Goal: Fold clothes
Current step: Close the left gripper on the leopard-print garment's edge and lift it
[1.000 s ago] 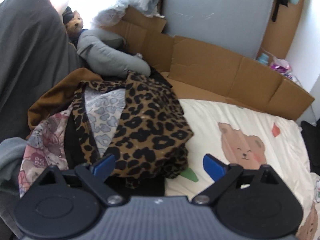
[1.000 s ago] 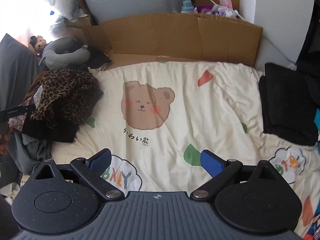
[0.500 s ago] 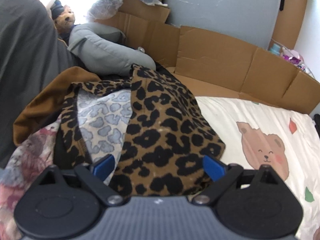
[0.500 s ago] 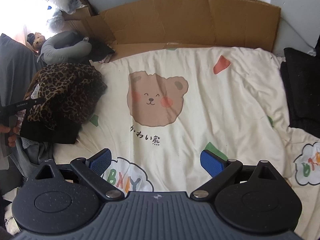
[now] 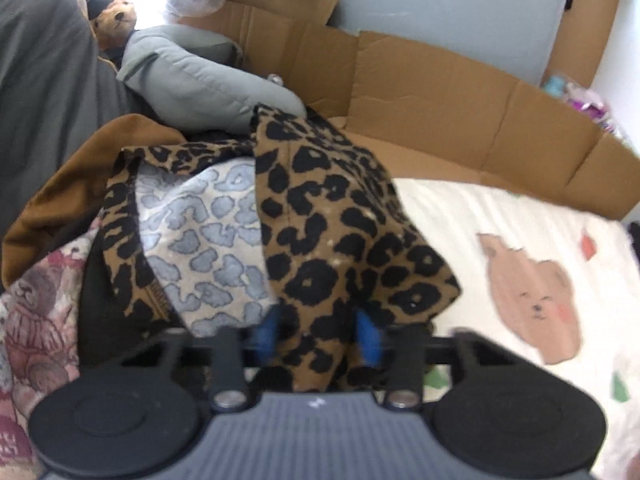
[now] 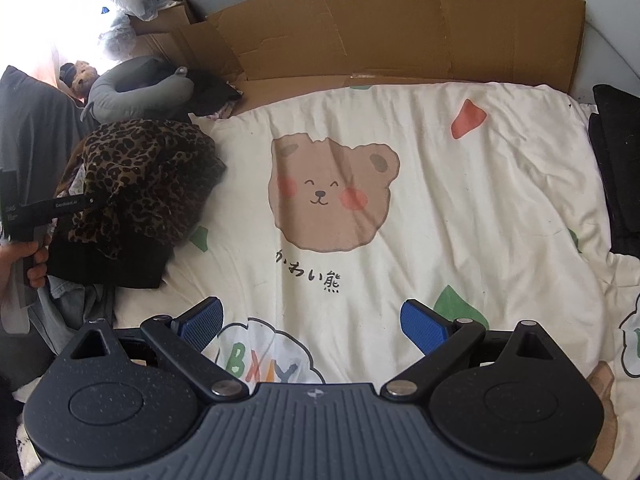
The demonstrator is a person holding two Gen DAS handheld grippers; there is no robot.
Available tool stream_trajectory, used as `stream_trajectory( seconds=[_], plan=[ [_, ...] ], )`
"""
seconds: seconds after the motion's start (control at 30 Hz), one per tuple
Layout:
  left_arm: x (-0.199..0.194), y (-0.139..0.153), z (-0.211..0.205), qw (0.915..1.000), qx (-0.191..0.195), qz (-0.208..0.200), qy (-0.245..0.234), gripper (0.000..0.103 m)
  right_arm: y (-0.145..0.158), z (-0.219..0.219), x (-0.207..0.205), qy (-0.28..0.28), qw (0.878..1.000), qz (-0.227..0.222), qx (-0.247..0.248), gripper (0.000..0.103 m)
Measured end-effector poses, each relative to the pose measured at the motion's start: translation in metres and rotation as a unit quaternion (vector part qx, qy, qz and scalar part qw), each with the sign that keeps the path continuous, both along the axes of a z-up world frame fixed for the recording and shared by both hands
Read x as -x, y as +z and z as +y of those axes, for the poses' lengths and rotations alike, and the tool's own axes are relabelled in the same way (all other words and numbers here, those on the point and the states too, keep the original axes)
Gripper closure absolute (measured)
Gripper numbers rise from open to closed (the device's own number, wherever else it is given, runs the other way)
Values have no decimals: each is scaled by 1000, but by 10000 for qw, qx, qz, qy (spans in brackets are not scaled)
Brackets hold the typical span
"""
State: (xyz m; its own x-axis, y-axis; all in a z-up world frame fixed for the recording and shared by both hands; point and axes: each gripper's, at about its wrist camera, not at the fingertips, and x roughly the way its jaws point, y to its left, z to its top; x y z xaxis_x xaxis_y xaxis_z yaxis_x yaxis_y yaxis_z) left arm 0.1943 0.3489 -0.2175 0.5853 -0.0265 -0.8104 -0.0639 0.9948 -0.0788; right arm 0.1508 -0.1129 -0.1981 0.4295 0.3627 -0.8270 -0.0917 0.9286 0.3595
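Left gripper point(image 5: 318, 338) closing, leopard-print garment point(image 5: 344, 216) bunched between pads; right gripper point(image 6: 312, 326) spread wide, empty, above blanket point(image 6: 460, 208).

Bright daylight enters at eleven o'clock and burns out that corner in both views; left wrist view is blurred by motion, right one sharp; fisheye bends edges, corners dark

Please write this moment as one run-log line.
left tool: closing, leopard-print garment between pads | right tool: open, empty, over bear-print sheet
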Motion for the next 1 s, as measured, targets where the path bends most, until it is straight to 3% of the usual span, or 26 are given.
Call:
stream_trajectory(
  seconds=[0.07, 0.2, 0.27, 0.6, 1.0],
  plan=[
    [5, 8, 2, 9999, 135, -64, -59, 89, 1, 1, 1, -8, 10000, -18, -79, 4],
    [15, 25, 1, 9995, 198, -229, -88, 90, 0, 4, -1, -71, 9997, -38, -235, 4],
    [19, 32, -2, 9990, 272, -312, -136, 99, 0, 7, -2, -49, 9994, -69, -321, 4],
    [46, 48, -38, 9934, 847, -471, -621, 100, -4, 26, -12, 43, 9974, -69, -718, 5],
    [91, 30, -106, 9832, 1489, -349, -996, 101, -19, 32, -12, 213, 9958, 107, -886, 5]
  ],
)
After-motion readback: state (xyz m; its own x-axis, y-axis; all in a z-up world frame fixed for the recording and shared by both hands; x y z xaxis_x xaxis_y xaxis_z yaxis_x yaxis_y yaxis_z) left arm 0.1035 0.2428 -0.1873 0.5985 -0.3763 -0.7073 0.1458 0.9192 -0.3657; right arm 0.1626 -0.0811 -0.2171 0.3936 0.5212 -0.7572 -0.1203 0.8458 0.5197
